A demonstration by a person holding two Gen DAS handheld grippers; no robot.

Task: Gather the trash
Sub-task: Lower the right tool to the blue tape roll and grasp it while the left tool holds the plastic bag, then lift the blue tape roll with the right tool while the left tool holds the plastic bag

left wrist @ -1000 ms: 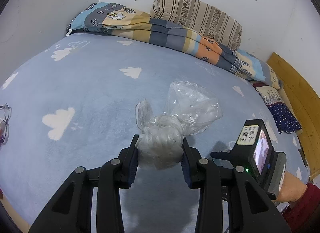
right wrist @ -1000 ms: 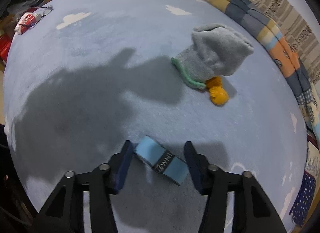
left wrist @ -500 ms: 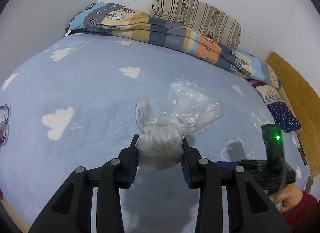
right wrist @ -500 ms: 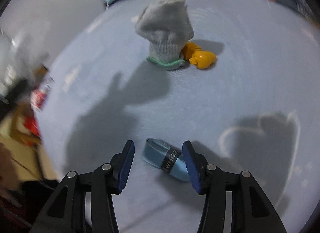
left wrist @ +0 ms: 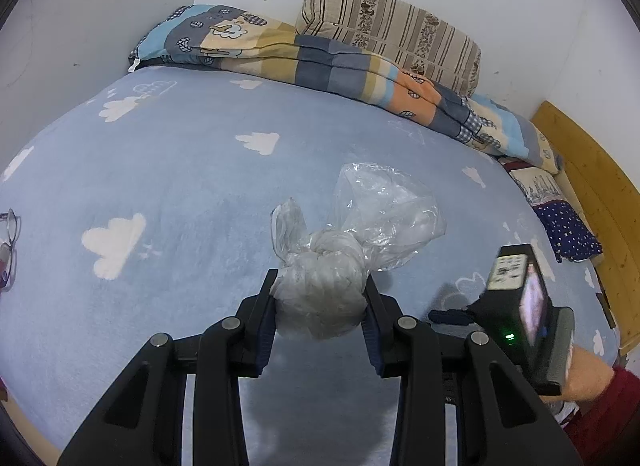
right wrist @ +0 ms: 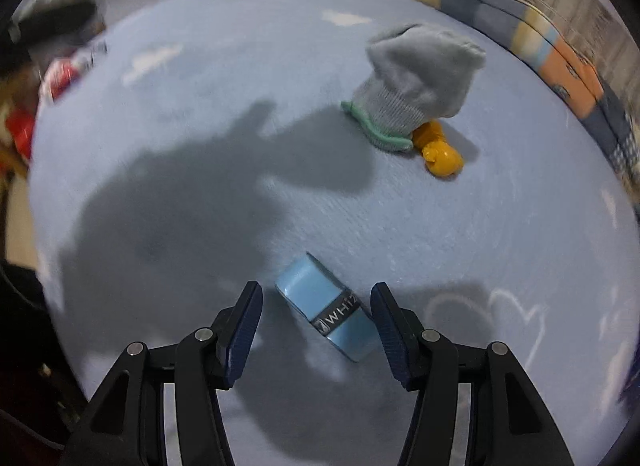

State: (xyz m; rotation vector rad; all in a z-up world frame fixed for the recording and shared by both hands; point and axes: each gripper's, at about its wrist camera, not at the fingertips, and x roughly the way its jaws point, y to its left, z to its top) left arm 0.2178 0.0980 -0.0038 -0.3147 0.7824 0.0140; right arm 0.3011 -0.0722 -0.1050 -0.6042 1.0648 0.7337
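My left gripper [left wrist: 320,302] is shut on a knotted clear plastic bag [left wrist: 336,266] and holds it just above the blue cloud-print bed. My right gripper [right wrist: 316,310] is open, its jaws on either side of a light blue roll with a black band [right wrist: 328,310] that lies on the bed. The right gripper's body with its lit screen [left wrist: 524,306] shows at the right edge of the left wrist view.
A grey sock [right wrist: 416,81] and a small orange toy [right wrist: 440,155] lie farther out on the bed. A folded patchwork quilt [left wrist: 320,61] and a striped pillow [left wrist: 392,33] lie along the wall. Glasses [left wrist: 8,242] lie at the bed's left edge. A wooden bed frame [left wrist: 592,193] is at the right.
The right gripper has swung about over the blue roll and now straddles it again. The left gripper holds the bag still.
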